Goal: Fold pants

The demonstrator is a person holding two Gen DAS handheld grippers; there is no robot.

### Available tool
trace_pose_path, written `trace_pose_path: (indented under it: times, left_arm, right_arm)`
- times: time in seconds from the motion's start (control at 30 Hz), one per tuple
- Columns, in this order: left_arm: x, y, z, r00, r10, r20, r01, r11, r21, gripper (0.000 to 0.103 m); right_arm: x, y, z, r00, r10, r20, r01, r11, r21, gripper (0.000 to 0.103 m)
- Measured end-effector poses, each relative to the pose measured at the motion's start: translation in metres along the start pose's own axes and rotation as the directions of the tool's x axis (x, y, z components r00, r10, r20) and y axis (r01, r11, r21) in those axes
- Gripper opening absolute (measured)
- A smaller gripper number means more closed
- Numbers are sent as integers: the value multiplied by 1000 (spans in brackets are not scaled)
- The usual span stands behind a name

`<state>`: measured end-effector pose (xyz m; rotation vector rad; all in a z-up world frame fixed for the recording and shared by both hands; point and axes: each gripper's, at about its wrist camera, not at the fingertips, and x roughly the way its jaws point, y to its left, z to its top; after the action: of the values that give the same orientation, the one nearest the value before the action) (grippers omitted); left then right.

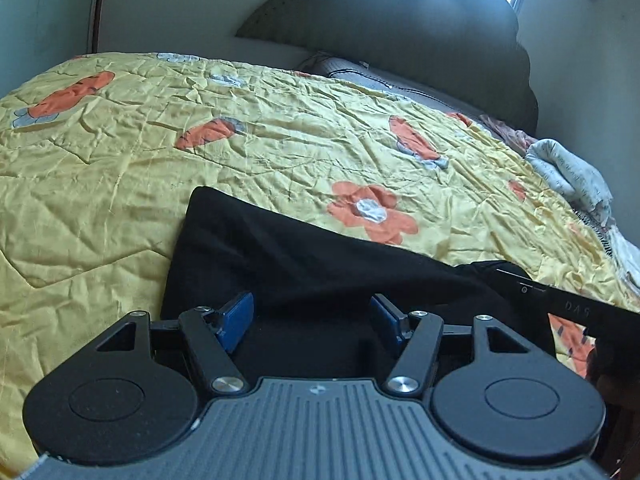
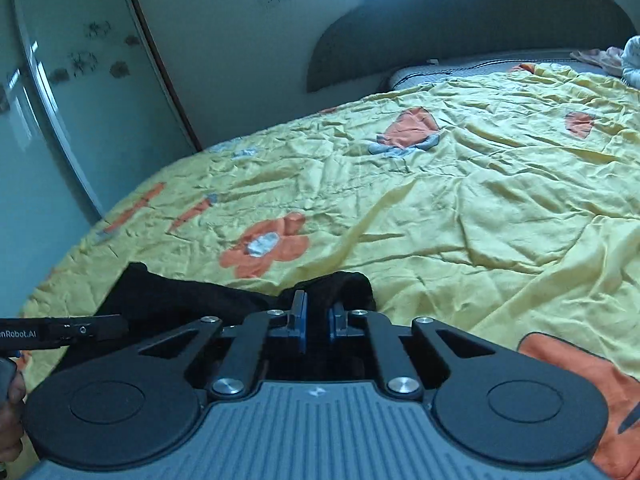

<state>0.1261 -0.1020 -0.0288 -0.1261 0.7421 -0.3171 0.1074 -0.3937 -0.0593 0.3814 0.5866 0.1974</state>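
The black pants (image 1: pixel 288 248) lie on a yellow flowered bedspread (image 1: pixel 240 140). In the left wrist view my left gripper (image 1: pixel 312 316) is open, its blue pads (image 1: pixel 238 320) wide apart just above the dark cloth. In the right wrist view the pants (image 2: pixel 192 300) stretch to the left, and my right gripper (image 2: pixel 316 320) has its blue pads (image 2: pixel 299 322) close together around a bunched end of the cloth (image 2: pixel 344 284). Each gripper's body shows at the edge of the other's view (image 1: pixel 560 300), (image 2: pixel 64 330).
A dark padded headboard (image 1: pixel 420 32) and grey pillow stand at the far end of the bed. A pale bundle of cloth (image 1: pixel 568 172) lies at the right edge. A glass wardrobe door (image 2: pixel 60 100) stands to the left of the bed.
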Motion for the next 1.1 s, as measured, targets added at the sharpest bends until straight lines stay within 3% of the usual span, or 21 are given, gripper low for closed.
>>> trace_pose_path:
  times: [0.07, 0.13, 0.23, 0.3, 0.4, 0.43, 0.5, 0.57, 0.67, 0.73, 0.87, 0.97, 1.1]
  left_arm:
    - [-6, -2, -1, 1000, 6, 17, -6, 1000, 8, 67]
    - [-16, -3, 0, 999, -5, 32, 4, 1000, 9, 67]
    - [-32, -2, -6, 999, -3, 50, 2, 1000, 24, 67]
    - [-33, -3, -14, 1000, -5, 25, 4, 999, 43, 67]
    - [-28, -9, -27, 1000, 1, -1, -1, 995, 98, 67]
    - [-27, -13, -31, 1000, 20, 2, -20, 991, 135, 67]
    - [-29, -18, -33, 999, 40, 14, -41, 986, 162, 67]
    - [-41, -19, -31, 1000, -5, 23, 1, 991, 134, 67]
    - [-52, -19, -32, 999, -37, 26, 34, 992, 118, 70]
    - [-49, -22, -37, 1000, -22, 6, 21, 990, 140, 70]
    - [-48, -27, -43, 1000, 11, 14, -13, 987, 160, 71]
    - [-54, -27, -40, 1000, -3, 28, -2, 988, 154, 77]
    - [-51, -33, -44, 1000, 17, 14, -19, 984, 176, 86]
  right_arm:
    - [1, 0, 0, 1000, -2, -13, 2, 1000, -4, 11]
    - [-6, 2, 1, 1000, -25, -1, 25, 1000, 3, 24]
    - [-34, 14, -2, 989, -114, 95, 117, 993, -22, 24]
    - [-52, 28, -9, 992, -56, 110, 64, 995, -74, 24]
    - [-64, 53, -27, 995, 91, 28, -85, 980, -180, 24]
    - [-62, 61, -34, 995, 101, -5, -100, 971, -216, 24]
    - [-52, 68, -44, 999, 42, -32, -49, 960, -275, 24]
    - [-46, 64, -47, 999, -36, -20, 29, 965, -262, 24]
    - [-62, 60, -43, 1000, 23, 7, -21, 981, -190, 25]
    - [-68, 64, -46, 998, 58, 1, -57, 977, -208, 25]
    - [-57, 62, -54, 999, -25, -28, 18, 978, -207, 25]
    - [-71, 59, -50, 1000, 25, 18, -22, 988, -150, 27]
    - [-68, 62, -53, 1000, 15, -2, -15, 983, -185, 39]
